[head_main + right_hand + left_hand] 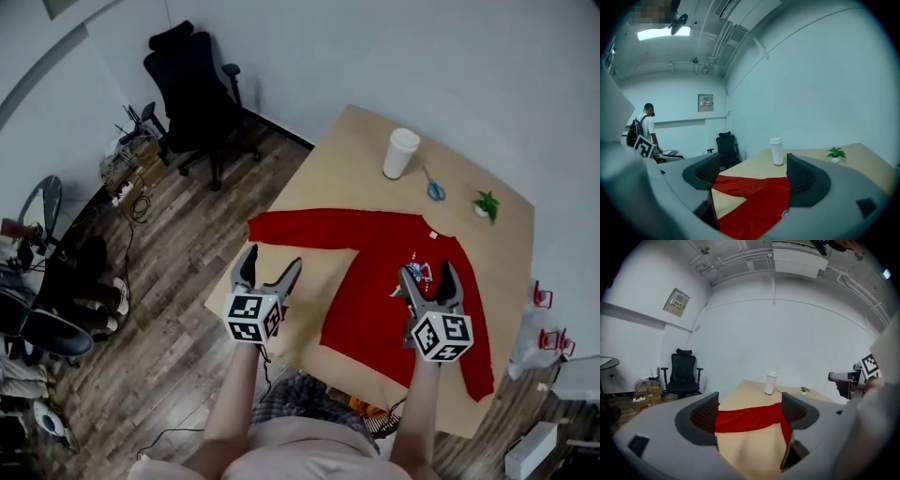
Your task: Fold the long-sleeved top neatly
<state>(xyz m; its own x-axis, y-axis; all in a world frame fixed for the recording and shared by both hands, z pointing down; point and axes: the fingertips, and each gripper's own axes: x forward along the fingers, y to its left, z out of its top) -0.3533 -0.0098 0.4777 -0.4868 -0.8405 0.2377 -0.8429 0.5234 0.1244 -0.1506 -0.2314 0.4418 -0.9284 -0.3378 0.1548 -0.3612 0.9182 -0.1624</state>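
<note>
Left hand-held gripper (272,264) and right hand-held gripper (427,277) hover with jaws apart, empty, by the red long-sleeved top (375,291), spread flat mid-frame on the light wooden desk (347,155), seemingly laid out for folding.

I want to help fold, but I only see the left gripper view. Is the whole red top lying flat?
Observer: Yes, the top lies spread flat on the table.
Operator: Where's the other sleeve?
Observer: It lies straight beside the body, cuff toward the person.
Operator: Is the right gripper holding anything?
Observer: No, its jaws are open and empty above the top's chest.
</note>
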